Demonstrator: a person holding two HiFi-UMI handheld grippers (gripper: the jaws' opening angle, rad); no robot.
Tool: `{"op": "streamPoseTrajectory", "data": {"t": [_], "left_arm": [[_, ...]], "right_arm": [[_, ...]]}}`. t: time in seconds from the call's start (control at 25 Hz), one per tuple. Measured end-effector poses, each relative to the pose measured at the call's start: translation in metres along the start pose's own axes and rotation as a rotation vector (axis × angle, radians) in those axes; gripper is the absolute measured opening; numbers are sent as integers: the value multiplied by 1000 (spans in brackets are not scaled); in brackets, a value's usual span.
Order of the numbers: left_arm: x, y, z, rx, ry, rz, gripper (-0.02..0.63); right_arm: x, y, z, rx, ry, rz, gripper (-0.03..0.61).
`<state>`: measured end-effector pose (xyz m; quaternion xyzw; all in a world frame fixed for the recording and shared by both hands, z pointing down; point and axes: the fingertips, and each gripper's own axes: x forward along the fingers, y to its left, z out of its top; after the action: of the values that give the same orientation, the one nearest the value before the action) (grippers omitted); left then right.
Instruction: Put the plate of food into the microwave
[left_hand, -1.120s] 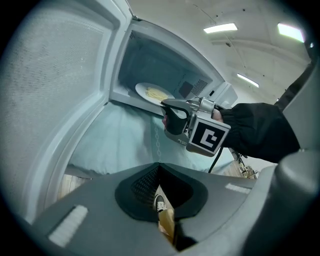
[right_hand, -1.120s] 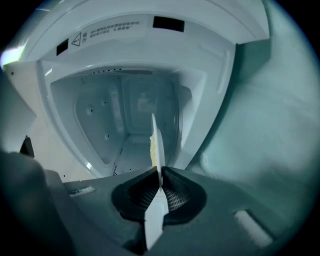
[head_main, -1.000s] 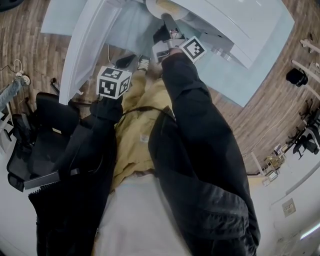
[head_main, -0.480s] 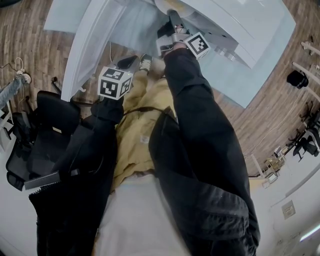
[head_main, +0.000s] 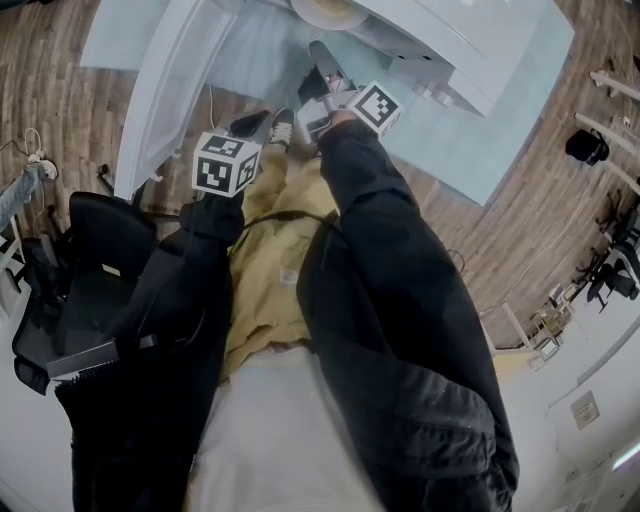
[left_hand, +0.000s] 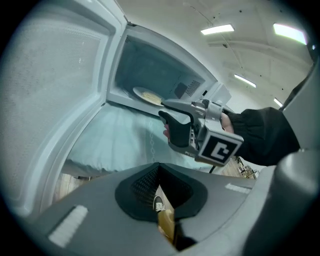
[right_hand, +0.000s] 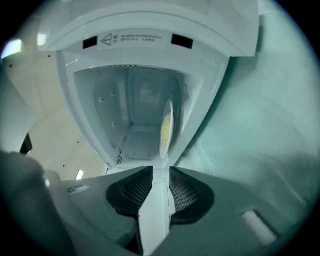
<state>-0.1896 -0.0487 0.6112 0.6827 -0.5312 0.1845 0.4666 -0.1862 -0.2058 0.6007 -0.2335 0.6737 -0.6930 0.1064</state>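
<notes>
Standing apart, having just been opening, the fingers (right_hand: 136, 192) of the right gripper (right_hand: 160, 171) pinch nothing. The gap between their ribbed pads shows only a pale white surface, and I cannot tell which part of the oven that is. Straight ahead of those fingertips and clear of them, the plate (right_hand: 166, 127) sits inside the open microwave (right_hand: 150, 30). A flat, pale-yellow food (right_hand: 164, 131) lies on it; what the food is cannot be made out. The right gripper view is rolled, so the plate shows nearly on edge.

The fingers (left_hand: 141, 184) of the left gripper (left_hand: 159, 166) are pressed together at their tips and hold nothing. Behind the tips, through the hollow between the pads, a shoe (left_hand: 159, 204) and a tan trouser leg (left_hand: 167, 224) show below. Beyond and above these fingers the right gripper hangs in front of the cavity mouth, with a black sleeve (left_hand: 265, 135) behind it. To the left of the fingers the microwave door (left_hand: 55, 90) stands wide open. A light blue tablecloth (left_hand: 117, 142) lies between the fingers and the oven.

In the head view the top edge cuts the oven off, so only part of the plate's rim shows. There the left gripper's fingers are hidden under its marker cube (head_main: 227, 163), and the right gripper's fingertips are too dark and small to read.
</notes>
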Motion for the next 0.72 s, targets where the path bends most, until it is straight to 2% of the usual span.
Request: {"op": "streamPoseTrajectory", "data": {"t": [0.16,0.28,0.36,0.48,0.64,0.72], "left_arm": [[0,-14,16,29,-32,-11,-5],[-1,-21,26,44,-51,-10,-5],[-3,-27,31,54,-61,-10,-5],[-12,-40,46,80,-103,-1,-5],[-41,-67,90,190,-299,52,-5],[-50,-79,108,264,-359,71,-5]], "right_arm": [[-25,6,-26,-60,69,-11,71],[-40,18,-37,-110,109,-1,-8],[-51,28,-39,-184,139,0,-8],[-70,50,-37,-376,191,-12,-6],[-96,86,-31,-677,205,-31,-6],[-105,107,-25,-842,177,-33,-6]]}}
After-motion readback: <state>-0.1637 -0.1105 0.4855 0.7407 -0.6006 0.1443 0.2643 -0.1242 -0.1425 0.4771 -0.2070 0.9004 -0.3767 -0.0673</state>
